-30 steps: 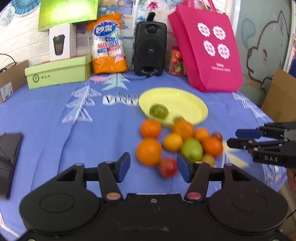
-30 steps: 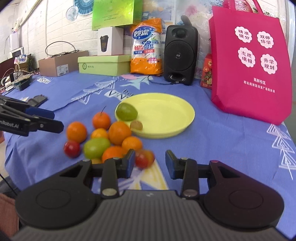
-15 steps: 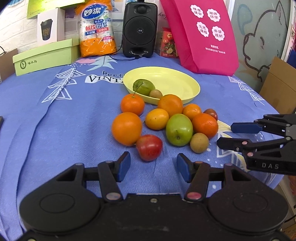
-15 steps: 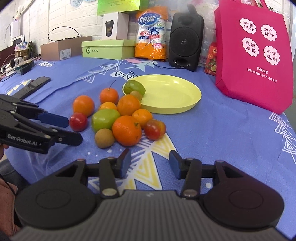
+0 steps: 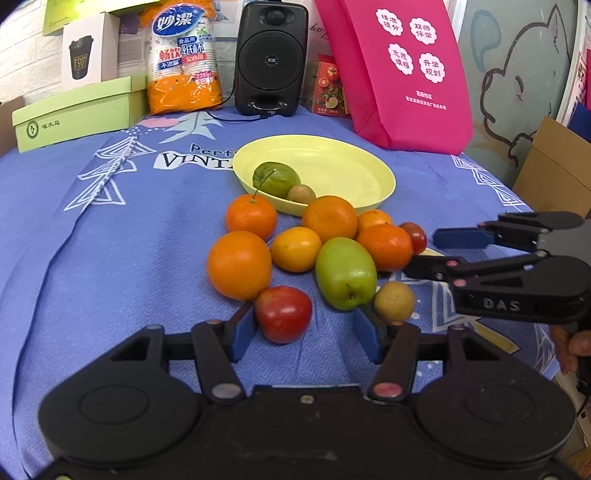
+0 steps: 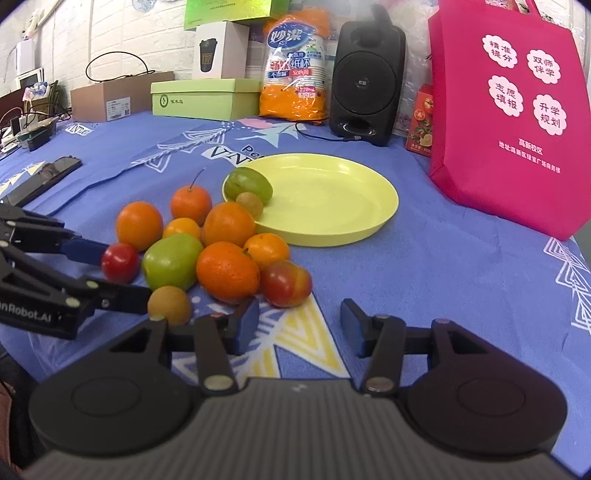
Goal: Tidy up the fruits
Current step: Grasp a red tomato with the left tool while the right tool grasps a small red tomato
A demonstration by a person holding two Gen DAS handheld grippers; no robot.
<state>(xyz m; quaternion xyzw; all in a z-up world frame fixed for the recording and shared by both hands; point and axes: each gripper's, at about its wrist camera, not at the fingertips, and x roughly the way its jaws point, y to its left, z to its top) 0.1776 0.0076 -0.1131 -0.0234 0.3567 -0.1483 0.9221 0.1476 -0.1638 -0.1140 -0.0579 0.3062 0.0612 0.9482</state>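
Left wrist: left gripper [image 5: 303, 328] spread, red apple [image 5: 283, 314] between pads, unpinched; right gripper [image 6: 297, 324] spread, empty, above desk [image 6: 461, 266].

Looks like a cluttered office or classroom corner: behind the blue tablecloth [image 6: 461, 266], a black speaker [image 6: 364, 77], cardboard boxes [image 6: 118, 98], white brick wall [image 6: 122, 33].

2 low wrist views (left, right) converging close on 1 fruit pile [image 5: 314, 251].
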